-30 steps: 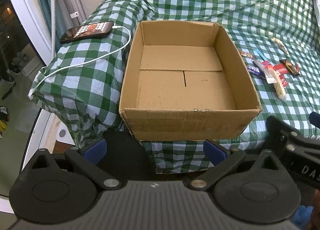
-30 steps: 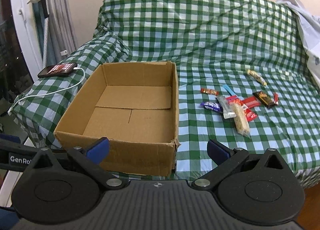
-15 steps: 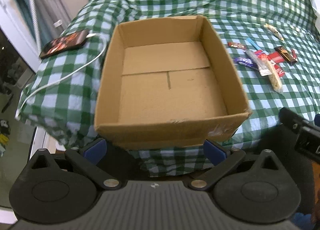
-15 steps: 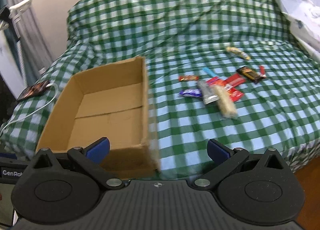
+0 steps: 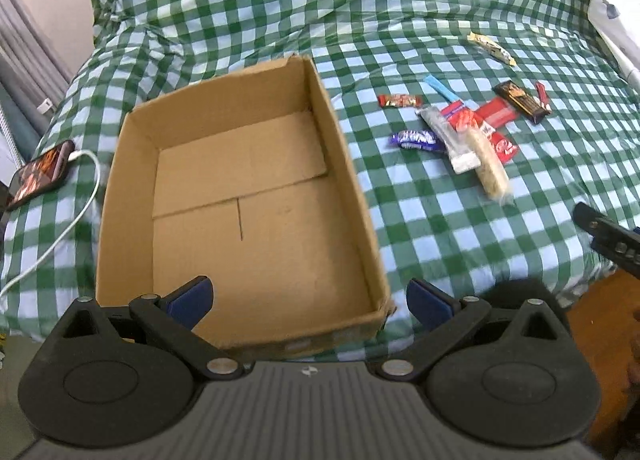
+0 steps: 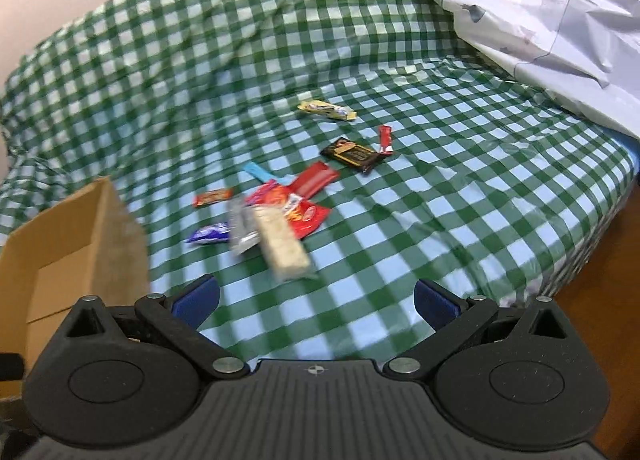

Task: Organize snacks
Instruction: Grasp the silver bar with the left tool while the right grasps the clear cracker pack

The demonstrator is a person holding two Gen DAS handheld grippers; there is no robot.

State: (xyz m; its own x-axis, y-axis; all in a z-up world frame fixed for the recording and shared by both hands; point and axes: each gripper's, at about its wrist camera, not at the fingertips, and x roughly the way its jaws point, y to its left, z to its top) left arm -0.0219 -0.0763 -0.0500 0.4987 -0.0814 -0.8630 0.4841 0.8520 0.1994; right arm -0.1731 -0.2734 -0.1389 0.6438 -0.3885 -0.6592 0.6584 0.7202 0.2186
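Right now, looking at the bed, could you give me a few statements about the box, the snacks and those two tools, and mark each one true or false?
1. The cardboard box has nothing in it. True.
2. The snacks lie inside the box. False: they lie on the checkered cover, beside it.
3. The right gripper holds a snack. False: its fingers are apart, with nothing between them.
4. The left gripper is open. True.
5. A phone lies left of the box with a white cable plugged in. True.
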